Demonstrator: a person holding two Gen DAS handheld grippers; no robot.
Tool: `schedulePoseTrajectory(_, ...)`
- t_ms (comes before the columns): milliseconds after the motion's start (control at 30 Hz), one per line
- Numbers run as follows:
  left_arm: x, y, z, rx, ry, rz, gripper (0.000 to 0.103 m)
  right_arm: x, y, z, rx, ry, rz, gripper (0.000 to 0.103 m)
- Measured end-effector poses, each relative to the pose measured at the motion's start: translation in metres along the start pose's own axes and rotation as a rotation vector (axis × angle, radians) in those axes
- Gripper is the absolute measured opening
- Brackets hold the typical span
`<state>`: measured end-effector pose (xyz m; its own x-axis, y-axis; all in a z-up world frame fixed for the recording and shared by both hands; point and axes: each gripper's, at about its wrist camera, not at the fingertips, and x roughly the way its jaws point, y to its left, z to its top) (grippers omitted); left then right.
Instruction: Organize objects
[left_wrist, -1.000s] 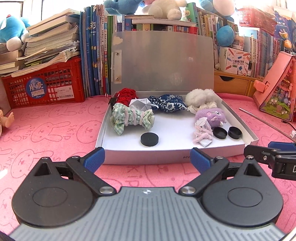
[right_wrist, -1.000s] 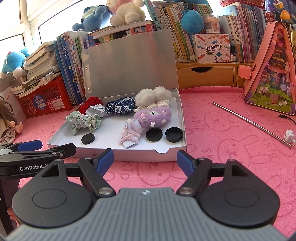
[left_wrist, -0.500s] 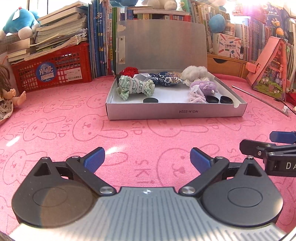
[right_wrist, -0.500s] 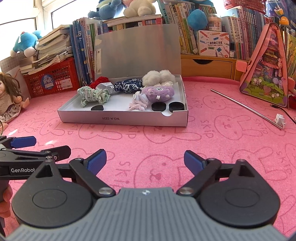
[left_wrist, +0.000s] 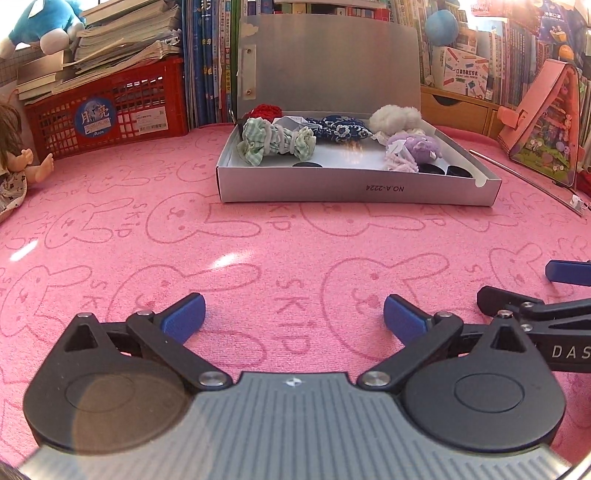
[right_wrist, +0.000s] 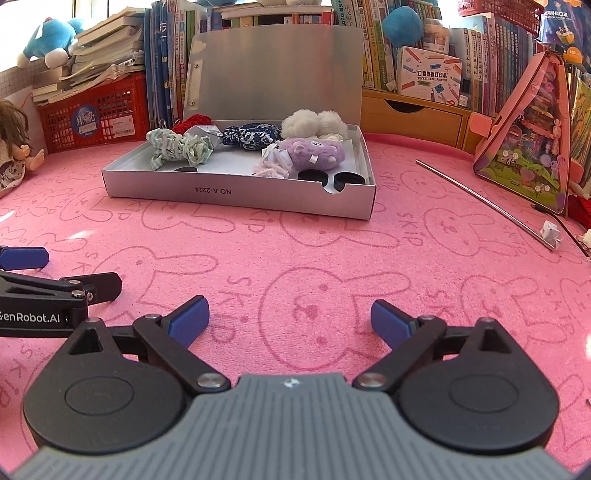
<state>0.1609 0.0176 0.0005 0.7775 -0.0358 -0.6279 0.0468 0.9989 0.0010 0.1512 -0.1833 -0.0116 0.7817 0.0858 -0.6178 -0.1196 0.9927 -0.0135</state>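
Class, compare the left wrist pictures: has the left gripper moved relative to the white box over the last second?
Yes. The left gripper has backed away from the white box, which now sits farther off across the pink mat.

Box (left_wrist: 354, 190) matt cardboard, seemingly; mat (left_wrist: 258, 258) fuzzy cloth.

Box wall (left_wrist: 332, 184) hides the black discs (left_wrist: 428, 169) (partly).

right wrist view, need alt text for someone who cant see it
An open silver box of soft hair ties and small plush toys sits on a pink bunny-print mat, its lid propped up against bookshelves. The right gripper hovers in front, jaws wide and empty, and the left gripper pokes in from the left edge.
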Motion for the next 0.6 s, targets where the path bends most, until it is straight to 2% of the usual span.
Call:
schedulePoseTrajectory(100, 0.0002, -0.0004, 0.0000, 0.002, 0.002, 0.003, 0.103, 0.0023, -0.0018, 0.0002, 0.015, 0.011, -0.003, 0.103)
schedulePoseTrajectory(600, 0.0012, -0.0013, -0.0003, 0.001, 0.002, 0.006, 0.103, 0.0037, -0.0040, -0.0003, 0.028, 0.016, 0.003, 0.103)
